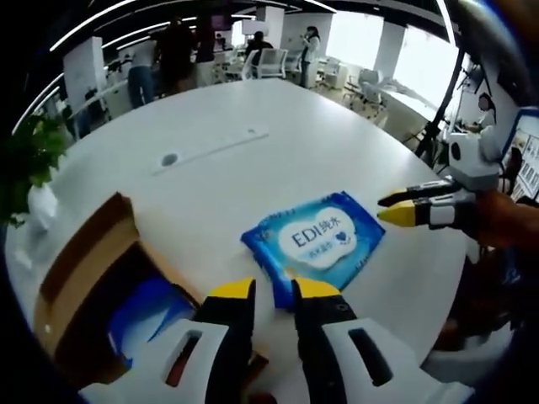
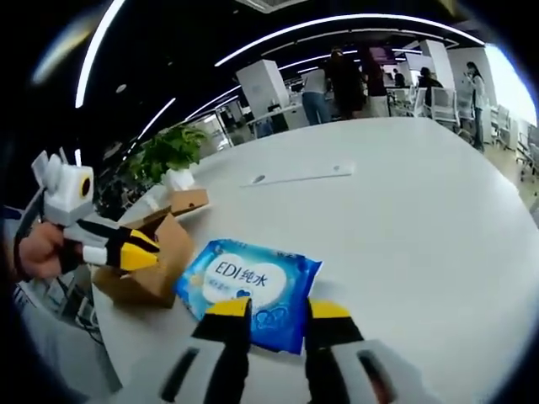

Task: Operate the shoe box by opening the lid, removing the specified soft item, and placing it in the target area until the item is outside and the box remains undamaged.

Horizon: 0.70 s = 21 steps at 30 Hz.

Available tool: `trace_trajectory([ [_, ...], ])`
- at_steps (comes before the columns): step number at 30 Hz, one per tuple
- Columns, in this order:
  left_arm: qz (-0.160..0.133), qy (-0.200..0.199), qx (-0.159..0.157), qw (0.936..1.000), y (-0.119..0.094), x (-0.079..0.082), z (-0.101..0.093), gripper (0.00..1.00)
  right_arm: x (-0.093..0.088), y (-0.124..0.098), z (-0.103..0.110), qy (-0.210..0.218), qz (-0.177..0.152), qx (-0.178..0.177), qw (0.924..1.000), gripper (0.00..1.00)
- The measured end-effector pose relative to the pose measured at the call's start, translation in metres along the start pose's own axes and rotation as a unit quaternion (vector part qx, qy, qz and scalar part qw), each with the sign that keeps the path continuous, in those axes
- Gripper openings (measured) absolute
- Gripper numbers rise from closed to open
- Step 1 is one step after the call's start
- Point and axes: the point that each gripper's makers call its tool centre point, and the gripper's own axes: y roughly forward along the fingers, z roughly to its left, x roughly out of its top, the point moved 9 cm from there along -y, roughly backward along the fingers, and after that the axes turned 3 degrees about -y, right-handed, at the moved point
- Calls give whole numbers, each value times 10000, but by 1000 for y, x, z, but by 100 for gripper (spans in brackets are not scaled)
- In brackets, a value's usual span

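A blue wet-wipe pack (image 1: 316, 238) (image 2: 253, 286) lies flat on the white table (image 1: 278, 126), outside the box. The brown shoe box (image 1: 80, 278) (image 2: 156, 269) stands open to its left, with something blue (image 1: 143, 313) inside. My left gripper (image 1: 274, 293) hovers between box and pack, its jaws a narrow gap apart and holding nothing; it also shows as the left gripper (image 2: 139, 248) over the box. My right gripper (image 2: 280, 310) is open just short of the pack's near edge. From the side, the right gripper (image 1: 392, 206) sits beside the pack's right corner, apart from it.
A long white strip (image 1: 210, 150) lies further along the table. A potted plant (image 2: 168, 151) and a small cardboard piece (image 2: 187, 200) stand beyond the box near the table's edge. People, chairs and desks fill the room behind.
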Motion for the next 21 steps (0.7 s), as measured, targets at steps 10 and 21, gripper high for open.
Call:
trace_trajectory([
  [10, -270, -191, -95, 9994, -23, -3, 8, 19, 10, -5, 17, -55, -118, 80, 9999, 24],
  [21, -421, -333, -65, 9985, -48, -18, 25, 24, 14, -9, 40, -144, -200, 141, 9996, 29],
])
